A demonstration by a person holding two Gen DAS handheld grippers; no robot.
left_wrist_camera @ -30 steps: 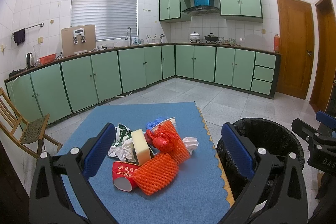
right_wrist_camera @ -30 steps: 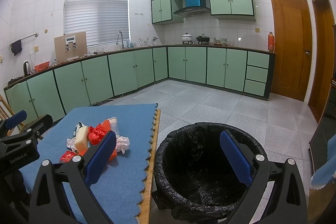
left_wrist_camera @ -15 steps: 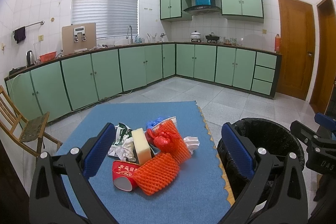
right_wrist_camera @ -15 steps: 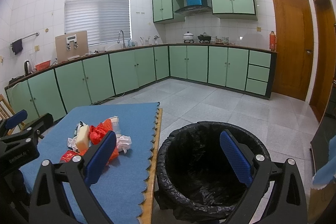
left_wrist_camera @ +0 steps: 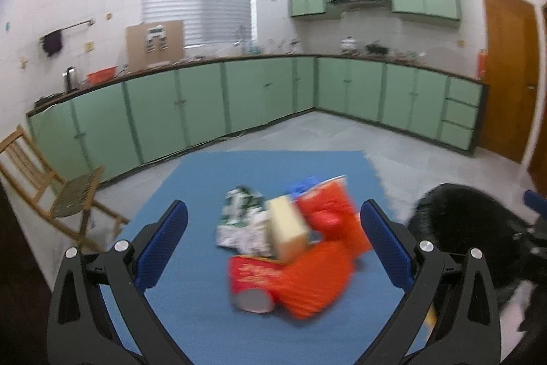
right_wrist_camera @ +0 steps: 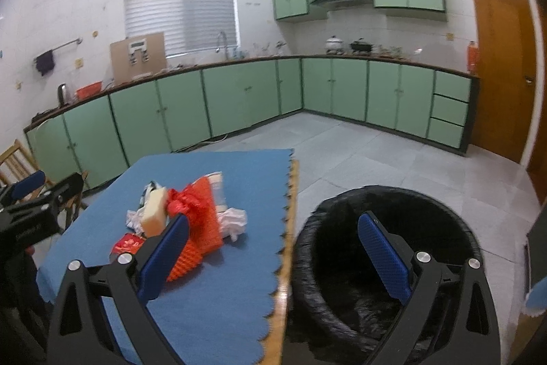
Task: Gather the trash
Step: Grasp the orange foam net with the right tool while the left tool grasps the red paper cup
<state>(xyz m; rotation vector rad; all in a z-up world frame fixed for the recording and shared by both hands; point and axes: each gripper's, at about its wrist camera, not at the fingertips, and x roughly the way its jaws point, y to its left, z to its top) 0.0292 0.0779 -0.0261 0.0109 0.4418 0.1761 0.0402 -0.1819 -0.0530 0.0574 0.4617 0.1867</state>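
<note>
reaching my wide-open left gripper (left_wrist_camera: pixel 273 242) toward the trash pile (left_wrist_camera: pixel 290 245); next i pinch one piece; right gripper (right_wrist_camera: pixel 273 248) waits released, bin (right_wrist_camera: pixel 386 262) at 3 o'clock.

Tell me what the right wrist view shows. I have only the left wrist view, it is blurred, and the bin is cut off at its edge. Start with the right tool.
Observer: The right tool is open and holds nothing. Its right finger is over the mouth of the bin.
Operator: Report the inside of the bin.
Observer: A black bag lines it. The bottom is too dark to tell whether any trash is in there.
Operator: Name the item on the pile's bin side.
Observer: A crumpled white tissue lies there on the blue mat, short of the mat's scalloped edge.
</note>
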